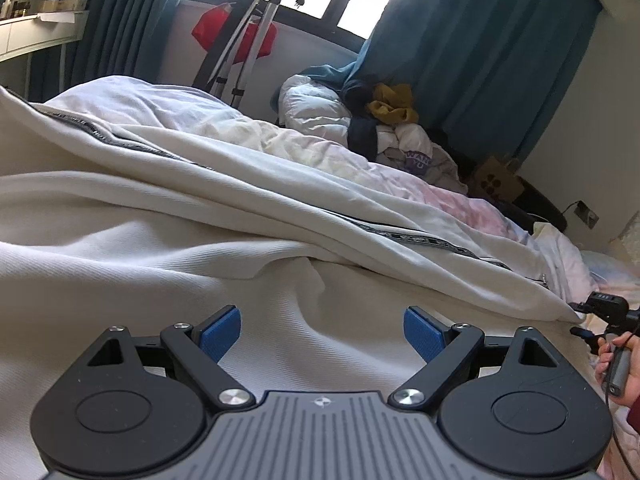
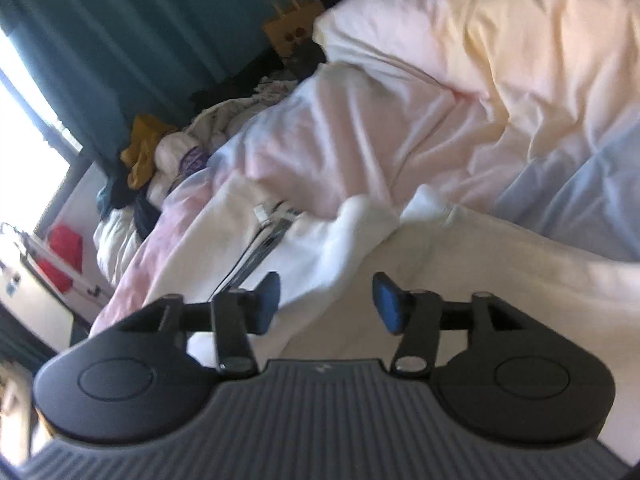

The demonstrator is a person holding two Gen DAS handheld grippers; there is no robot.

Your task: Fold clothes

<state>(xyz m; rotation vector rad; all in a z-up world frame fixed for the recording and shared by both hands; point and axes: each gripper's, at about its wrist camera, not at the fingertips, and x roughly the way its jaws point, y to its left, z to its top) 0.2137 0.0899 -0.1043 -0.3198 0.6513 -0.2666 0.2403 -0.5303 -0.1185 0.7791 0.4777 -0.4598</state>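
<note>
White zip garment (image 1: 200,216) spread on bed (image 2: 440,92); clothes pile (image 1: 384,120) seen beyond. Left gripper (image 1: 322,330), right gripper (image 2: 326,300): jaws held open, empty.

The left tongs (image 1: 322,334) stand wide open, blue pads (image 1: 221,334) spread level and nothing between them. The right tongs (image 2: 326,302) are also open, tilted and blurred. A hand (image 1: 618,364) grips their handle at far right.
</note>
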